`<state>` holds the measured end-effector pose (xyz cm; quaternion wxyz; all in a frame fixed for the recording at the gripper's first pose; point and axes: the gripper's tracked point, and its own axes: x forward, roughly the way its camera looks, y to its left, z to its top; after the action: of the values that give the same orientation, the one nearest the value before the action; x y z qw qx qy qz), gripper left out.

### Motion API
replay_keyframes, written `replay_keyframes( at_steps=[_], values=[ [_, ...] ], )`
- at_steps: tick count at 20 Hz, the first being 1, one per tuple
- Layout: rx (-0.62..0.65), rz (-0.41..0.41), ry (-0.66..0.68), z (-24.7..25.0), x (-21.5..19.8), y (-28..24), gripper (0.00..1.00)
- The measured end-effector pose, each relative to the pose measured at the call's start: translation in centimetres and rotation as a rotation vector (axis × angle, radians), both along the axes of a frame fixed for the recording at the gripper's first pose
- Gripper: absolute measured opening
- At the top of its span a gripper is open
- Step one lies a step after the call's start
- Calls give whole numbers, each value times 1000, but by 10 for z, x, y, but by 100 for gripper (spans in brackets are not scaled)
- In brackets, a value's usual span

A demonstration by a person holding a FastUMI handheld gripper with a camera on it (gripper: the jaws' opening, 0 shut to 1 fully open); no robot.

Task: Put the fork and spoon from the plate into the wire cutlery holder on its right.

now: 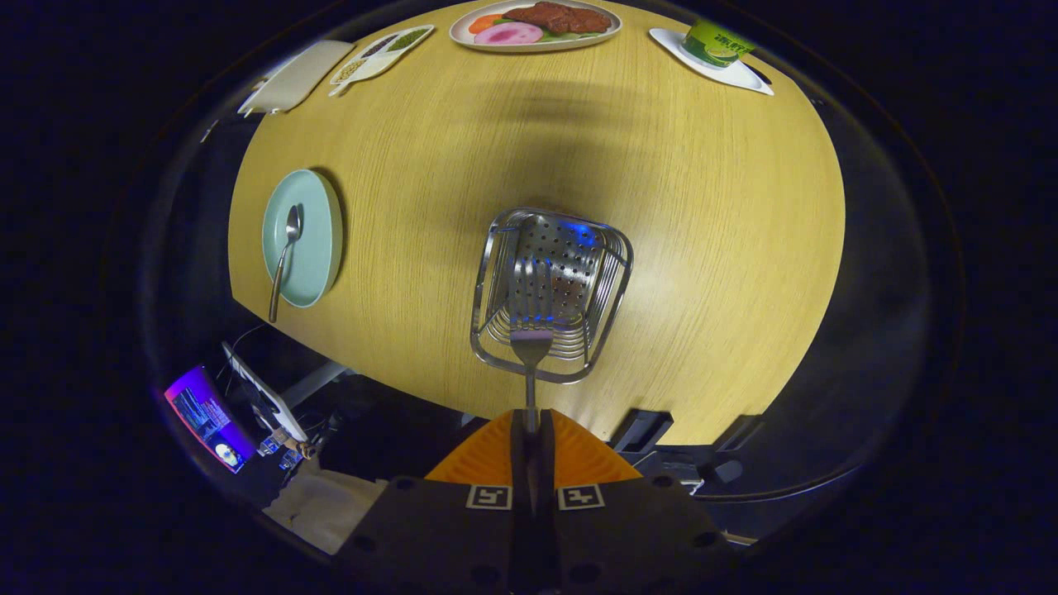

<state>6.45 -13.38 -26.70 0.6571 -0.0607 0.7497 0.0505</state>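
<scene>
Steel fork (531,351) clamped between fingers (496,454), tines over wire cutlery holder (607,285).

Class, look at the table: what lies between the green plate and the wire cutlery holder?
Gripper view: only bare wooden table lies between the green plate and the wire cutlery holder.

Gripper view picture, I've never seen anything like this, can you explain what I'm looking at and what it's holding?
This is no robot: a person carries a handheld two-finger gripper, and a fisheye camera riding on it looks forward along its fingers. The fingers are shut on the handle of a metal fork, whose head hangs over a shiny wire cutlery holder on a round light-wood table. Off to one side of the holder, a pale green plate holds a metal spoon. Beyond the holder, at the far edge, sit a white plate of food, a divided white tray and a green cup.
</scene>
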Motion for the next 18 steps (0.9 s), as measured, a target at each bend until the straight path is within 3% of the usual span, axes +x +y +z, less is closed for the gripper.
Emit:
replay_keyframes(
  at_steps=[4, 9, 10, 11, 12, 13, 14, 15, 18],
  values=[
    [-28, -35, 82, -7, 4, -3, 6],
    [-18, -35, 91, -4, 10, -1, 16],
    [-10, -36, 70, -3, 15, 1, 24],
    [-10, -29, 45, -1, 18, 0, 41],
    [3, -25, 20, 5, 21, -1, 46],
    [5, -27, -5, 10, 24, 0, 67],
    [12, -36, -35, 17, 27, -1, 78],
    [22, -42, -59, 25, 28, 0, 97],
    [36, -28, -171, 48, 31, -2, 99]
  ],
)
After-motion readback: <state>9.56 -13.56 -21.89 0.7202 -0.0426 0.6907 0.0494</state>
